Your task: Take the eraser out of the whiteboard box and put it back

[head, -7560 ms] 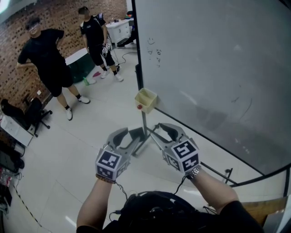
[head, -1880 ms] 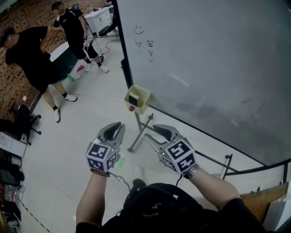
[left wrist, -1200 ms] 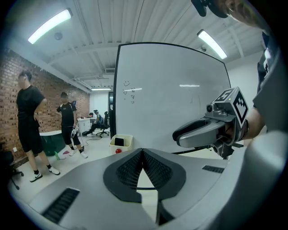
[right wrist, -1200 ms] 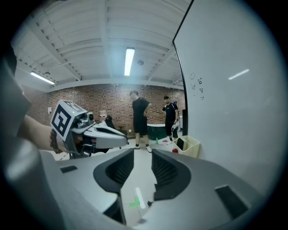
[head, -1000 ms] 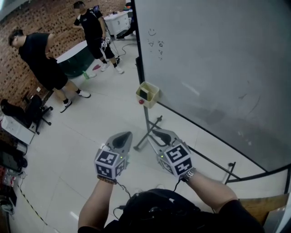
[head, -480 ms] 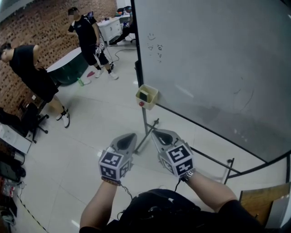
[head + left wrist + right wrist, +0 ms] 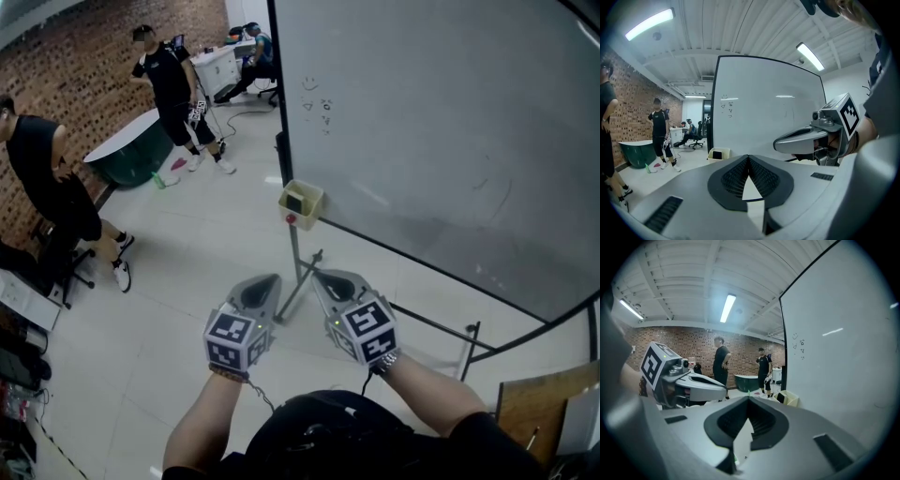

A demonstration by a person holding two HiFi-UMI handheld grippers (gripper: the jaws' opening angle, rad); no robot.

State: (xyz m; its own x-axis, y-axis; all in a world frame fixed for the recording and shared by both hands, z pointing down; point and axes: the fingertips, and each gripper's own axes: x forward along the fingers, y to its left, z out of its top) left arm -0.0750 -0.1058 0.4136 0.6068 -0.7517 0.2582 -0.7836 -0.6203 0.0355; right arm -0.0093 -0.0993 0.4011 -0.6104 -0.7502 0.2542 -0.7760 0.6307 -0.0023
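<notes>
The eraser [image 7: 295, 199] lies inside the whiteboard box [image 7: 309, 217], far from both grippers. Left gripper [image 7: 267, 284] and right gripper [image 7: 323, 278]: fingers fully together, nothing held. Judged: eraser either not yet taken or already returned; any removal needs an approach and opened fingers.

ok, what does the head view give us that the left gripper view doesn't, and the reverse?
Head view only: the whiteboard's floor stand and the person's forearms.
Left gripper view only: the ceiling lights, and a close look along the left hand-held gripper, jaws together with nothing between.
Both: the whiteboard, the yellow box with the dark eraser inside, and the right hand-held gripper, shut.
</notes>
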